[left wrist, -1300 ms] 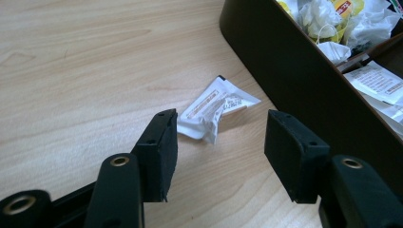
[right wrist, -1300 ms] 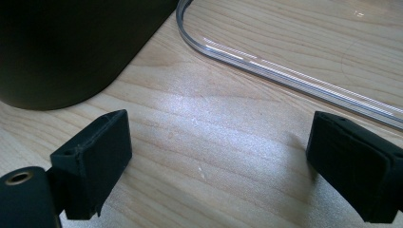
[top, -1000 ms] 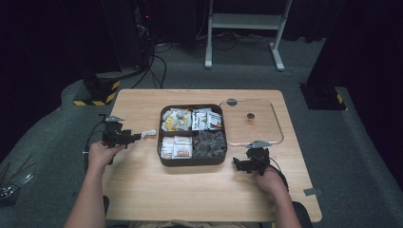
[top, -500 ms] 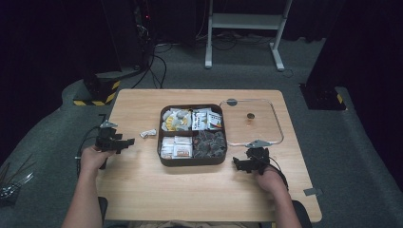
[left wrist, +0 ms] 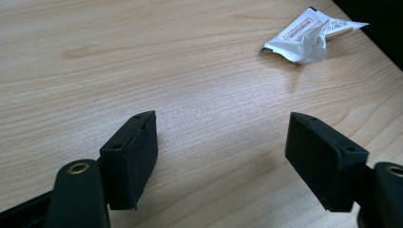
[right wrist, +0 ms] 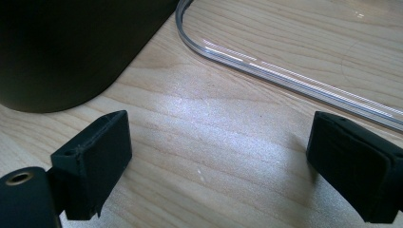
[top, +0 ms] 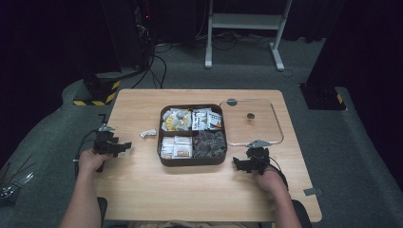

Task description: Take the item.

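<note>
Left hand-held gripper (top: 124,146) sits at the bench's (top: 142,190) 9 o'clock edge, jaws spread wide, nothing between them, low over bare wood. White crumpled packet (top: 148,133) lies loose on the bench at about 1 o'clock from that gripper, near it but apart, and just left of the tray; in the left gripper view the packet (left wrist: 311,35) is at upper right, well beyond the jaw tips, flat on the wood

Dark brown tray (top: 192,160) stands at bench centre, four compartments: yellow-white packets at 10 o'clock, printed white sachets at 2 o'clock, pale wrapped pieces at 7 o'clock, dark wrapped pieces at 5 o'clock

Clear lid (top: 278,128) lies flat on the bench at the tray's 3 o'clock, just beside it, small round knob in its middle

Right hand-held gripper (top: 238,164) sits at the tray's 4 o'clock, below the lid's near edge, jaws wide apart and empty. In the right gripper view the tray's dark rounded corner (right wrist: 71,52) is at upper left, the lid rim (right wrist: 285,76) runs across upper right, bare wood between the jaws
</note>
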